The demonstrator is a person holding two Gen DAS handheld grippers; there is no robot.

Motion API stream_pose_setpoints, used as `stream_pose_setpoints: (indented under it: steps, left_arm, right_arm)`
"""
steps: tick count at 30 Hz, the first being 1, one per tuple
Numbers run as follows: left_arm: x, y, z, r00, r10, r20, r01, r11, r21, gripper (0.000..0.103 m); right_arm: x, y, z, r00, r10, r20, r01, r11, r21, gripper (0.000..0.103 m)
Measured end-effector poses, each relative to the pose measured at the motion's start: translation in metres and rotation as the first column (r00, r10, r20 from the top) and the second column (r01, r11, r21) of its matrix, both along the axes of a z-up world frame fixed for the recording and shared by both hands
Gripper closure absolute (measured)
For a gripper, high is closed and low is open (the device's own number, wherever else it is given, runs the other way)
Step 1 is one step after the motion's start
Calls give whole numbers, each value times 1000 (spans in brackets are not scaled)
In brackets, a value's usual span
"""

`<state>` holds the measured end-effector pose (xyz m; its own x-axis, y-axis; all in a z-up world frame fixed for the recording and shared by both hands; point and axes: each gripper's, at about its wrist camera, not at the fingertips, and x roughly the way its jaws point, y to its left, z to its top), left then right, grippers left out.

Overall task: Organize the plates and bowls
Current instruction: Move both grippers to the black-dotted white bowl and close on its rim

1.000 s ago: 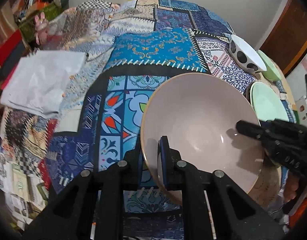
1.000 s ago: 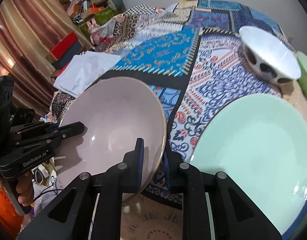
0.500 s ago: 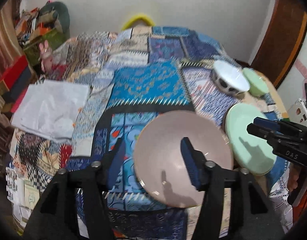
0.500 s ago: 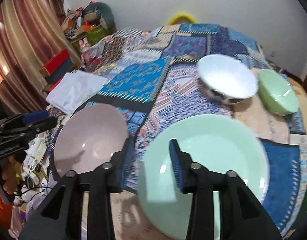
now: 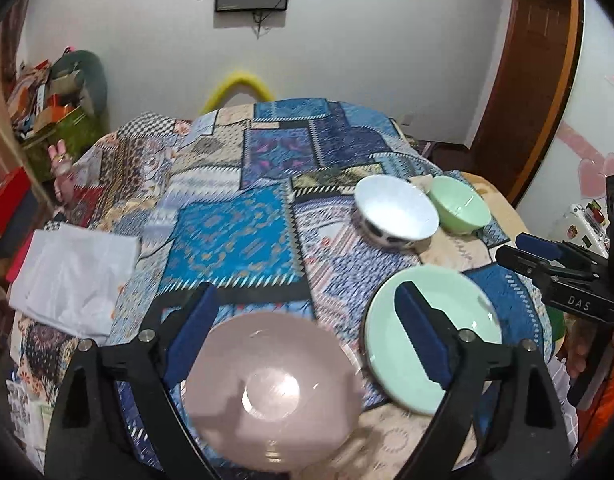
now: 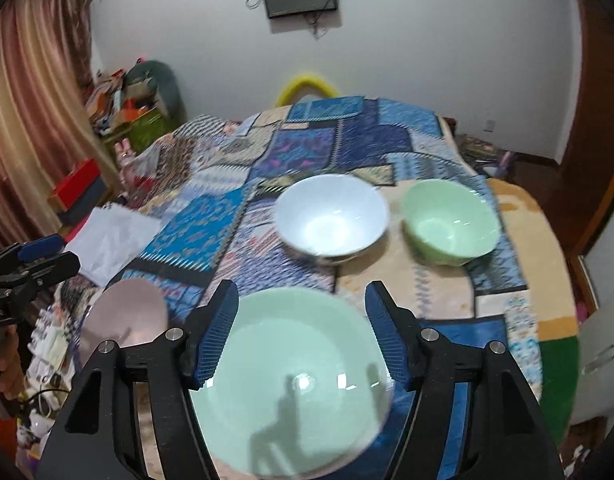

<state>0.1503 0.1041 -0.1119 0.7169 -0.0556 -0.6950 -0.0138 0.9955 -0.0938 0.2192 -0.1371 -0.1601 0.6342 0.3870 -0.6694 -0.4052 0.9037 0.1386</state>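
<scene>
A pink plate lies on the patchwork cloth near the front edge, below my open, empty left gripper; it also shows in the right wrist view. A pale green plate lies beside it on the right, below my open, empty right gripper; it also shows in the left wrist view. Farther back stand a white bowl with dark spots and a green bowl. Both grippers are raised above the surface.
A patchwork cloth covers the surface. A white folded cloth lies at the left. Clutter and a red box stand at the left by the curtain. A wooden door is at the right.
Both grippers let go of the pink plate's rim, opened wide and pulled up and back. The pink plate now lies flat on the cloth beside the green plate.
</scene>
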Motion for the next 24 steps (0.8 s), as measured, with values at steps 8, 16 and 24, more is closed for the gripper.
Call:
stream_pose_setpoints:
  steps: [8, 16, 24]
  left_arm:
    - [53, -36, 4, 999, -40, -12, 40, 999, -6, 10]
    - [107, -65, -12, 995, -98, -24, 99, 995, 11, 10]
    - [166, -72, -50, 990, -91, -109, 89, 996, -21, 21]
  right_arm:
    - [28, -28, 6, 998, -54, 12, 54, 998, 12, 39]
    - [67, -32, -5, 997, -75, -17, 76, 997, 31, 39]
    - [104, -17, -35, 995, -58, -81, 60, 998, 26, 39]
